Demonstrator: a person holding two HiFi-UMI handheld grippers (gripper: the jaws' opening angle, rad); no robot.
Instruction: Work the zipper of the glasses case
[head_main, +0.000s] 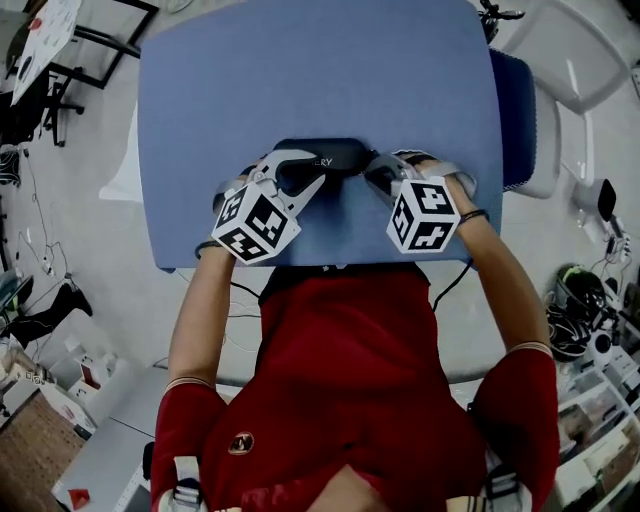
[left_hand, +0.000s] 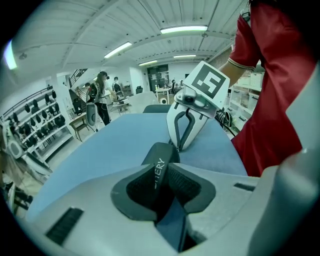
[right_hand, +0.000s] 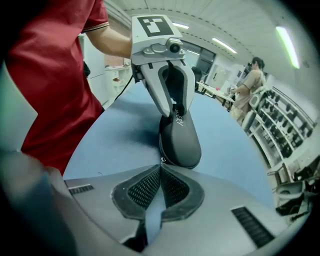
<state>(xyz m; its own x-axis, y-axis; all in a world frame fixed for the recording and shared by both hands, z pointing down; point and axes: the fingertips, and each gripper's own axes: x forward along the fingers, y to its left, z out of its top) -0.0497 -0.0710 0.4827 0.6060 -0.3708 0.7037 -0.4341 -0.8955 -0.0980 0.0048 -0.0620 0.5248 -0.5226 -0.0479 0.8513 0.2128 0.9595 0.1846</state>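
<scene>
A black glasses case (head_main: 335, 155) lies lengthwise across the near part of the blue table (head_main: 320, 70). My left gripper (head_main: 308, 170) is clamped on its left end; in the left gripper view the case (left_hand: 159, 152) sits between the dark pads (left_hand: 187, 182), white lettering up. My right gripper (head_main: 372, 172) is at the case's right end. In the right gripper view its jaws (right_hand: 161, 169) are closed tight, with the small metal zipper pull (right_hand: 162, 160) at their tips against the case (right_hand: 181, 142). Each gripper shows in the other's view: the left gripper (right_hand: 176, 111), the right gripper (left_hand: 178, 147).
A dark blue chair (head_main: 515, 110) stands at the table's right edge. Racks of gear (left_hand: 40, 117) and standing people (right_hand: 247, 82) are far off in the room. The holder's red shirt (head_main: 350, 370) is at the table's near edge.
</scene>
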